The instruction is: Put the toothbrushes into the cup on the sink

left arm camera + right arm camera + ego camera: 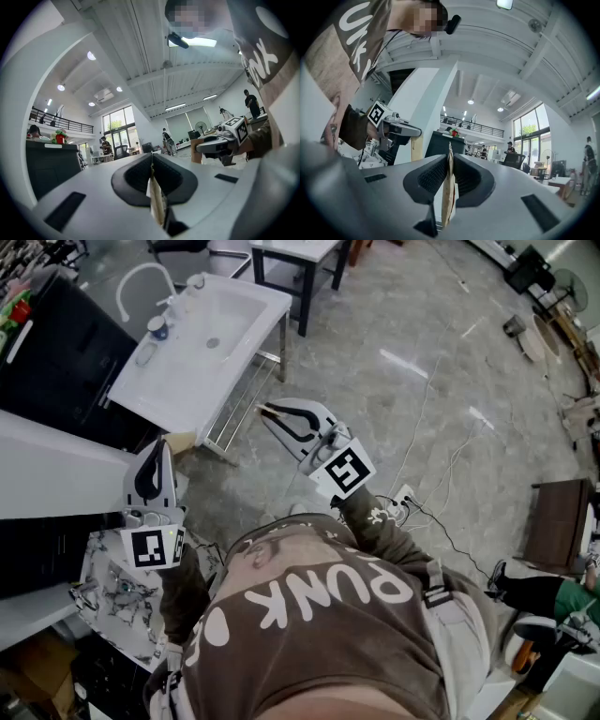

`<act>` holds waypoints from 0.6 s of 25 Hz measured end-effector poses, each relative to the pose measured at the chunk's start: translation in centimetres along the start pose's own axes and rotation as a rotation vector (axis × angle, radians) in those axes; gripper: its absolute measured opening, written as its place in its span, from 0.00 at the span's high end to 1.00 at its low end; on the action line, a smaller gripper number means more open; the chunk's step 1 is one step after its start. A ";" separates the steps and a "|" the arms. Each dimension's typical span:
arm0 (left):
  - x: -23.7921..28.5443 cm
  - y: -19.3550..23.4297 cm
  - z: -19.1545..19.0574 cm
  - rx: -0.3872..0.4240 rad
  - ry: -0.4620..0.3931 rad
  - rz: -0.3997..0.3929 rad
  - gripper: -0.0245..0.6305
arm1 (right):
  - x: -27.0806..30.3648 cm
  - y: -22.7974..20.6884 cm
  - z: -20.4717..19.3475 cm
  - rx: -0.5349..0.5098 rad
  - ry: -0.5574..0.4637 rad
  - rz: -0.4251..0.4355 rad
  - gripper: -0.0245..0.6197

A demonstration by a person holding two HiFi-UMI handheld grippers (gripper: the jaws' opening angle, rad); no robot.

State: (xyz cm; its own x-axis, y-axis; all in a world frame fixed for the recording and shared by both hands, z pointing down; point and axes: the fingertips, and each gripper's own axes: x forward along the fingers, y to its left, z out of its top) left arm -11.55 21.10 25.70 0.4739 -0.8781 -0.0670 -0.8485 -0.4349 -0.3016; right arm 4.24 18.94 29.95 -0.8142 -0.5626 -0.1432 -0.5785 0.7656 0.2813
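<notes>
Glossy grey marbled floor (pixel 422 343). White cables (pixel 441 474) trailing across it to 1 power strip (pixel 401 498). Black cabinet (pixel 56 352) at upper left. White table (pixel 300 254) on dark legs at top. Dark brown wooden stand (pixel 558 521) at right edge. Marble-patterned slab (pixel 112 601) at lower left.

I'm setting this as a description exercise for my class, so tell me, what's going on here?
A person holds a gripper in each hand. The left gripper and the right gripper both have their jaws together with nothing between them. Both are held short of the white sink, where a cup stands near the faucet. No toothbrush has been picked up yet.
</notes>
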 end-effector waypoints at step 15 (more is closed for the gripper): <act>2.4 -0.6 0.8 0.023 -0.006 0.034 0.95 | -0.1 -3.8 -0.1 0.016 -0.035 0.011 0.88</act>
State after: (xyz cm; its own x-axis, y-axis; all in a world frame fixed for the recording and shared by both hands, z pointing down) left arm -9.74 19.35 24.98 0.4463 -0.8910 -0.0830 -0.8586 -0.4002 -0.3204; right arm 6.53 16.02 29.02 -0.8216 -0.5429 -0.1738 -0.5700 0.7767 0.2681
